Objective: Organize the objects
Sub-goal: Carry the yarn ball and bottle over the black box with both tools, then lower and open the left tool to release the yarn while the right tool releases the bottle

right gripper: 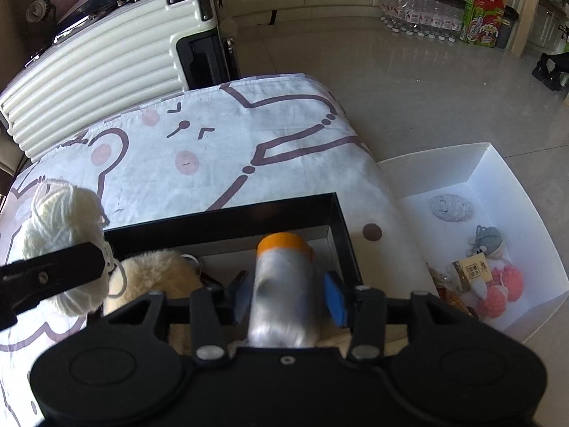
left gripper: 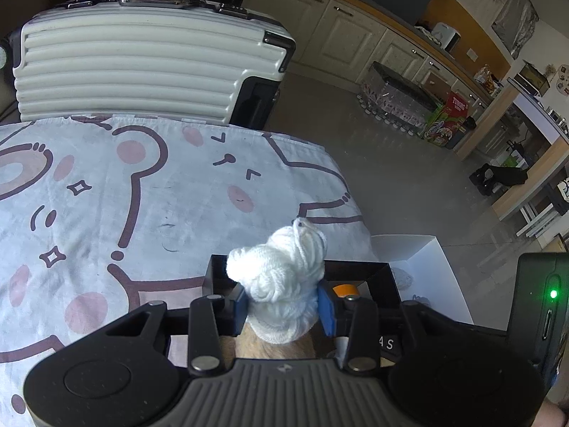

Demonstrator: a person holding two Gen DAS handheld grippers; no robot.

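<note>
My left gripper (left gripper: 283,306) is shut on a white ball of yarn (left gripper: 281,281) and holds it above a black box (left gripper: 387,277) on the bed. The yarn also shows at the left of the right wrist view (right gripper: 64,238), with the left gripper's black finger across it. My right gripper (right gripper: 290,297) is shut on a clear bottle with an orange cap (right gripper: 282,284) over the black box (right gripper: 341,224). A cream plush toy (right gripper: 153,274) lies inside that box.
The bed carries a white sheet with cartoon bears (left gripper: 142,195). A white ribbed suitcase (left gripper: 142,64) stands behind it. An open white box (right gripper: 498,178) on the floor to the right holds small toys and pink yarn (right gripper: 505,284). Bottles and cartons line the far cabinets.
</note>
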